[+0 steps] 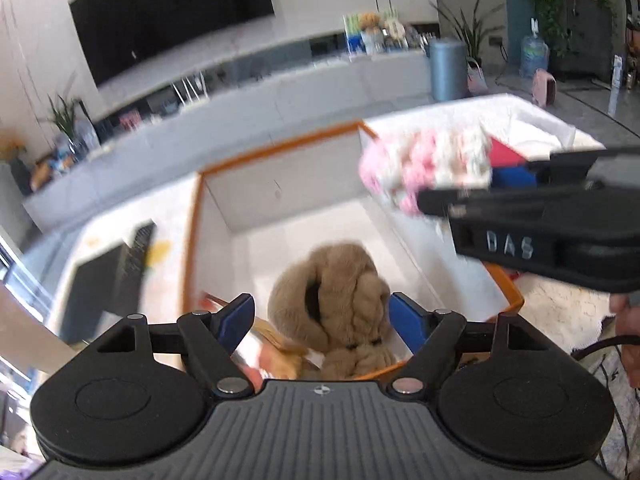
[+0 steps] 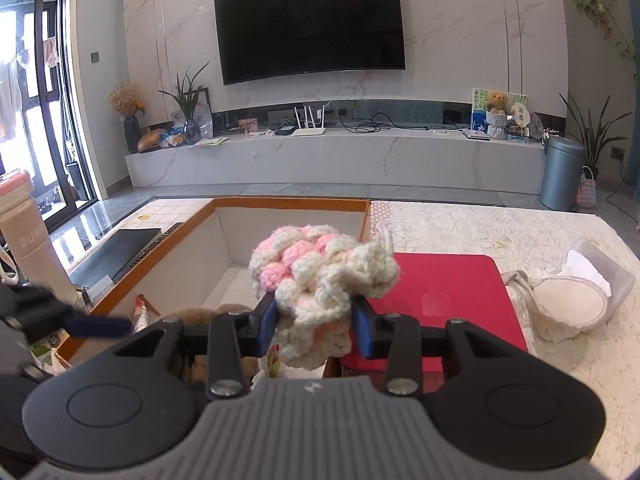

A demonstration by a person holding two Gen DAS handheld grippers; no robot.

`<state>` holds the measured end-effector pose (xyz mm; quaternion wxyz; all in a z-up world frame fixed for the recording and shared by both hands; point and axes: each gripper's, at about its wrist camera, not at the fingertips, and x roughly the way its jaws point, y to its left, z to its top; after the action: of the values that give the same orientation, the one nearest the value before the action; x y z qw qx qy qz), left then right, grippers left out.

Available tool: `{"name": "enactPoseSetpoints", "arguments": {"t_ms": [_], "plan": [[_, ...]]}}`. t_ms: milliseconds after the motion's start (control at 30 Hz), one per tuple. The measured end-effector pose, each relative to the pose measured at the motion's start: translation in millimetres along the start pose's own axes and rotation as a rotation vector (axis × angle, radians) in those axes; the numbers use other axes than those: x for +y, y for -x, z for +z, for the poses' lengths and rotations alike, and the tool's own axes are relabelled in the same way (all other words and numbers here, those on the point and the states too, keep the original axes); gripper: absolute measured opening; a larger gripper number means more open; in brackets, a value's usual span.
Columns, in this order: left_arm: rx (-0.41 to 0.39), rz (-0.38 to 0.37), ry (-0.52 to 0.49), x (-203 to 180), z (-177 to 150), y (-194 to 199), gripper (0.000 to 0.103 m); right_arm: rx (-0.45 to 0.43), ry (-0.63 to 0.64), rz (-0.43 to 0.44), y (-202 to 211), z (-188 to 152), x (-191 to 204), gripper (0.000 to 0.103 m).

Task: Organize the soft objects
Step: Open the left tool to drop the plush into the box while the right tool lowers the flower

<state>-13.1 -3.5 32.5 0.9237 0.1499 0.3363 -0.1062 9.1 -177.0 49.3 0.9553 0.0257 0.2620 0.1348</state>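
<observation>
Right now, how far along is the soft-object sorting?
Done: the brown plush toy lies in the orange-rimmed box, between the left gripper's open fingers. In hand: the right gripper clamps the pink-and-white knitted piece. Left: dropping it into the box.

Marble wall (image 2: 460, 40) with black television (image 2: 310, 24), long low console (image 2: 340, 156), grey floor (image 2: 248, 191).

Both wrist cams close, facing TV wall; shared: box (image 1: 276, 148).

plush toy (image 1: 340, 304) in box (image 1: 280, 148), laptop (image 2: 440, 280) right
</observation>
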Motion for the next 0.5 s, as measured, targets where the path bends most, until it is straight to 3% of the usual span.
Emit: {"name": "enactPoseSetpoints", "arguments": {"t_ms": [100, 200, 300, 500], "plan": [[-0.044, 0.038, 0.035, 10, 3, 15, 0.090, 0.006, 0.026, -0.022, 4, 2, 6, 0.040], [-0.063, 0.064, 0.099, 27, 4, 19, 0.091, 0.031, 0.143, -0.086, 6, 2, 24, 0.040], [-0.046, 0.074, 0.177, 47, 7, 11, 0.091, 0.049, 0.249, -0.123, 6, 1, 42, 0.041], [-0.025, 0.087, 0.290, 72, 6, 7, 0.091, 0.094, 0.345, -0.168, -1, -4, 59, 0.048]]}}
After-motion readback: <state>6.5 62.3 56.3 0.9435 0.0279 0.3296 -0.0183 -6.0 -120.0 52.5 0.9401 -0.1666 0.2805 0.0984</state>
